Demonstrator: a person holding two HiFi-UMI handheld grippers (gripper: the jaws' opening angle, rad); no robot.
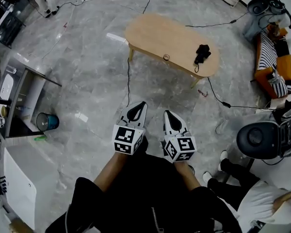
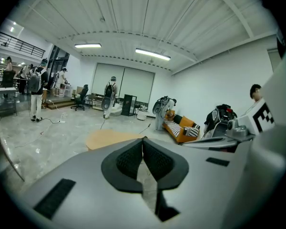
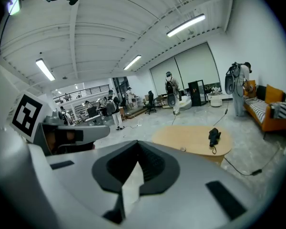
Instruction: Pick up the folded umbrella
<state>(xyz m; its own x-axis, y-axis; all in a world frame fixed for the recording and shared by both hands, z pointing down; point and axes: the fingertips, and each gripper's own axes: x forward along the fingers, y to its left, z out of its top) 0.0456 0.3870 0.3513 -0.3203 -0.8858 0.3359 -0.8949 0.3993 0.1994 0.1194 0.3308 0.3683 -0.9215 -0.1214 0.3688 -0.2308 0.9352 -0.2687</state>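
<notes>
The folded umbrella (image 1: 202,53) lay at the right end of the far counter (image 1: 155,33), well apart from both tools. Left tool (image 1: 137,111) and right tool (image 1: 172,121) were pinched closed, empty; the right should probably open wide before closing across it

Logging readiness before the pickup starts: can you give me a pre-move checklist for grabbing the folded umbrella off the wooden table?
1. Folded umbrella located: ok, it lies near the table's end at the head view's right.
2. Umbrella within reach: not ok, both grippers are well short of the table, with bare floor between.
3. Left gripper ready to grasp: not ok, shut and empty.
4. Right gripper ready to grasp: not ok, shut and empty.
5. Walking path: cannot tell, cables cross the floor by the table.
6. Room around the umbrella: ok, the small ring sits apart from it.
</notes>
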